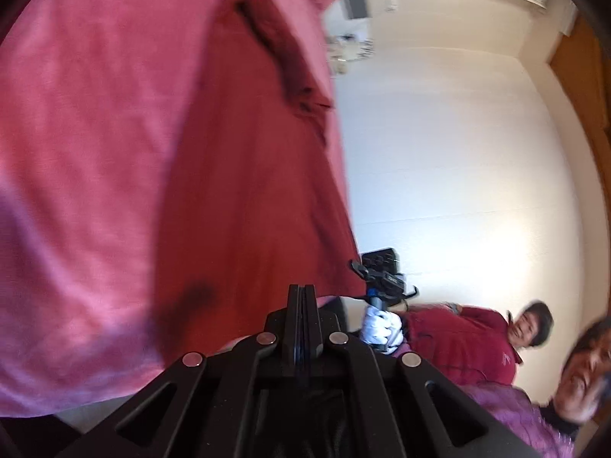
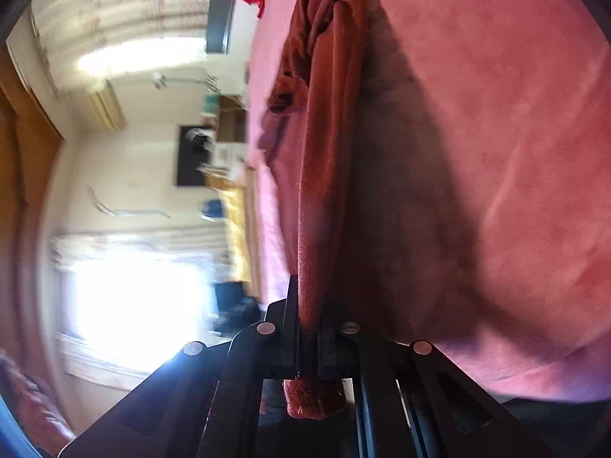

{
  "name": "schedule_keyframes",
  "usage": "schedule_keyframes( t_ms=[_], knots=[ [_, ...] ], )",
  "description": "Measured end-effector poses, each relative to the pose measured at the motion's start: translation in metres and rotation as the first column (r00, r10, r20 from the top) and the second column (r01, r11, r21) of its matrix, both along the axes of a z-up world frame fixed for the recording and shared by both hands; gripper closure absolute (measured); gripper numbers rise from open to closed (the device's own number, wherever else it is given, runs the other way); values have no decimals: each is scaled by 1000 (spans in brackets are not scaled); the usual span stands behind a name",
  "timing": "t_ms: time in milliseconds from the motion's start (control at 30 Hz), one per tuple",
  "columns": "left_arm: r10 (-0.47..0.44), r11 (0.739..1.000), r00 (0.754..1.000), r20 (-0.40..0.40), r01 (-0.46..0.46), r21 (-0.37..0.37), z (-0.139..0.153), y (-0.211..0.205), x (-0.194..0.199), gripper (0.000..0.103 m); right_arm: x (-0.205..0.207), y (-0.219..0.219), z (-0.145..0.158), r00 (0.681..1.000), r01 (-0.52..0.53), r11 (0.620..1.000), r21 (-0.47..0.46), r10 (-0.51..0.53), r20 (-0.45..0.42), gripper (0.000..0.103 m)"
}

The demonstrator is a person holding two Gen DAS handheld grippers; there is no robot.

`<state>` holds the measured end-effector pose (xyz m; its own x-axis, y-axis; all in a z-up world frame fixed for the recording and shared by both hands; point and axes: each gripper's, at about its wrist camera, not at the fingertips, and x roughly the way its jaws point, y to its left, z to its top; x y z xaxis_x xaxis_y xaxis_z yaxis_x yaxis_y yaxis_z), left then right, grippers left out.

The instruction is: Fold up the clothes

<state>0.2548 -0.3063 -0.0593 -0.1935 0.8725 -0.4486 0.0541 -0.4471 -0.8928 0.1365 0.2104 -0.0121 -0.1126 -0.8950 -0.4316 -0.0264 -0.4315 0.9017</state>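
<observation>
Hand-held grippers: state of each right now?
Left hand-held gripper: closed; whether it pinches the dark red garment cannot be told.
Right hand-held gripper: closed on the dark red garment.

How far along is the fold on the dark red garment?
Early. Done: the right hand-held gripper is clamped on the dark red garment, lifting it off the pink bedspread. In hand: the left hand-held gripper looks shut at its edge. Left: no neat fold shows yet.

The garment (image 2: 324, 152) hangs stretched between the left tool (image 1: 301, 305) and right tool (image 2: 309, 328), with the bed (image 2: 496, 152) just behind it.
</observation>
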Motion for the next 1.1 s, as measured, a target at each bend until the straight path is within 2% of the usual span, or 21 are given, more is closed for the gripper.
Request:
schedule_keyframes(
  t_ms=[100,133,167,233,367,467,533,667,800,900,1000,1033,1100],
  knots=[
    [13,999,1000,5,-12,-47,1,-5,-1,93,-7,-6,-10,998,-54,988,148,55,-1,93],
    [-11,993,1000,1,11,-116,-2,-2,-3,92,-9,-7,-14,997,-71,981,178,71,8,93],
    [-35,983,999,-1,34,-182,-4,1,-5,87,-11,-6,-18,997,-76,978,192,74,17,93],
    [-61,973,998,-24,55,-222,-7,5,-7,83,-13,-1,-23,997,-74,978,197,68,34,93],
    [-83,983,996,-32,76,-169,-10,3,-10,67,-14,7,-30,997,-57,983,174,47,62,93],
    [-56,990,998,-16,54,-128,-11,-3,-5,58,-13,14,-33,997,-47,985,167,35,73,93],
    [-30,991,999,-17,28,-132,-9,-18,2,55,-14,15,-33,997,-47,985,165,35,74,93],
    [-41,994,999,-17,40,-99,-10,-18,1,45,-16,15,-34,996,-58,985,161,45,80,93],
    [-53,996,998,-17,52,-67,-10,-18,0,42,-19,15,-36,994,-70,986,152,56,89,92],
    [-115,993,993,8,115,-12,-18,0,-5,42,-21,14,-38,993,-79,986,145,65,97,92],
    [-129,991,992,5,129,-28,-18,7,-8,42,-23,14,-39,992,-88,987,137,74,104,92],
    [-120,992,993,9,120,-27,-20,5,-7,47,-24,13,-39,991,-95,986,139,80,107,92],
    [-90,994,996,24,91,-56,-26,1,-3,66,-25,12,-37,990,-110,983,148,95,104,90]
  ],
)
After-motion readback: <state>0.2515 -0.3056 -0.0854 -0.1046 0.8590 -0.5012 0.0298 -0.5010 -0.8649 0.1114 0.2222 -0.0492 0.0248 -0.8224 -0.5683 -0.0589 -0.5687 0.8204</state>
